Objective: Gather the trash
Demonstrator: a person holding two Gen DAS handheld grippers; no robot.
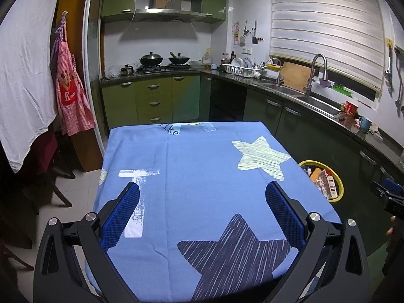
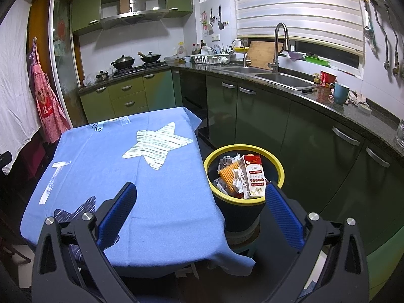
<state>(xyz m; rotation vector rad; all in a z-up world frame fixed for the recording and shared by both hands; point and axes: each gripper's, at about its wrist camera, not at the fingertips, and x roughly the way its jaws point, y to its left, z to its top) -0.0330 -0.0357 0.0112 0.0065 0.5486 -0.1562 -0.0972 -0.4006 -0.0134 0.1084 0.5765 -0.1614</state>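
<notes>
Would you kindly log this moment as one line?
left gripper: open, empty, over table | right gripper: open, empty | bin: holds carton, wrappers | table: no trash visible

Tablecloth point(image 1: 202, 176): "ike" legible at far edge. Apron point(image 1: 69, 96): "K".

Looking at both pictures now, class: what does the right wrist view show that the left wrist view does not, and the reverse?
Only the right wrist view: the bin's dark body, its whole yellow rim, and the right gripper, open.

Only the left wrist view: the whole dark blue star on the cloth, and the left gripper, open.

Both: the blue tablecloth, the pale star, the milk carton in the bin, the sink.
</notes>
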